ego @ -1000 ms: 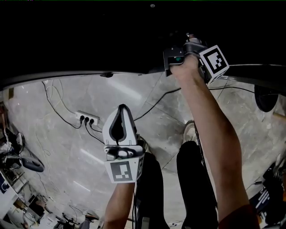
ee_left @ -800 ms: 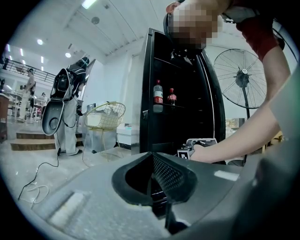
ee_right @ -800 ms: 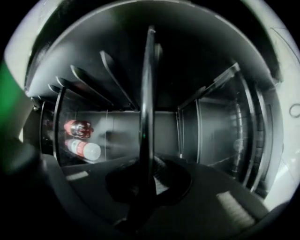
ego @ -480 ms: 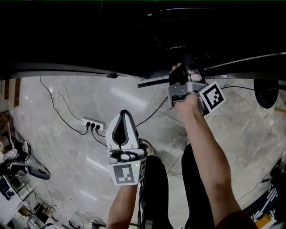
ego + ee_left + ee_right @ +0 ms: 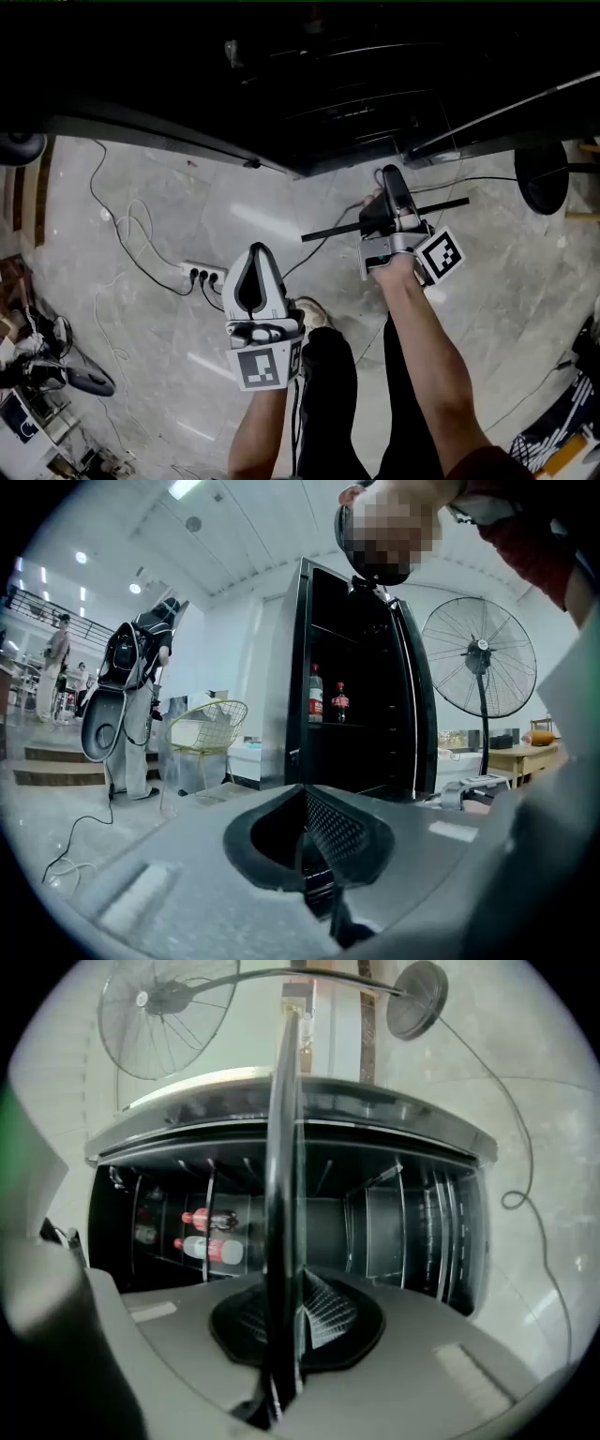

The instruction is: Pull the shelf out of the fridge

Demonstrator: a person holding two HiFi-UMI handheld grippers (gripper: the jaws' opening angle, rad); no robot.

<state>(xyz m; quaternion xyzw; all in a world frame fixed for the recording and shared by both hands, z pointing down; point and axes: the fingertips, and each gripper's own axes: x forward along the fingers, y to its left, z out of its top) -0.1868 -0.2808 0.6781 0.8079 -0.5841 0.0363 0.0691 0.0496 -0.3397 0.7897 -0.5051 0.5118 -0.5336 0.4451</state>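
The black fridge (image 5: 328, 84) stands open across the top of the head view, and its dark inside (image 5: 394, 1222) fills the right gripper view. My right gripper (image 5: 392, 185) is shut on the shelf (image 5: 328, 233), a thin dark pane seen edge-on. The pane sticks out to both sides of the jaws over the floor, clear of the fridge front. In the right gripper view the shelf (image 5: 281, 1147) runs as an upright dark bar through the jaws. My left gripper (image 5: 253, 251) hangs lower left, shut with nothing in it, pointing at the fridge (image 5: 361, 667).
Bottles (image 5: 211, 1237) lie on a shelf inside the fridge. A power strip (image 5: 202, 275) and loose cables lie on the marble floor at left. A standing fan (image 5: 478, 658) is right of the fridge, its round base (image 5: 542, 178) nearby. A wire chair (image 5: 202, 726) stands left.
My right gripper has drawn back from the fridge, bringing the shelf out over the floor. The left gripper has kept about its place in view.
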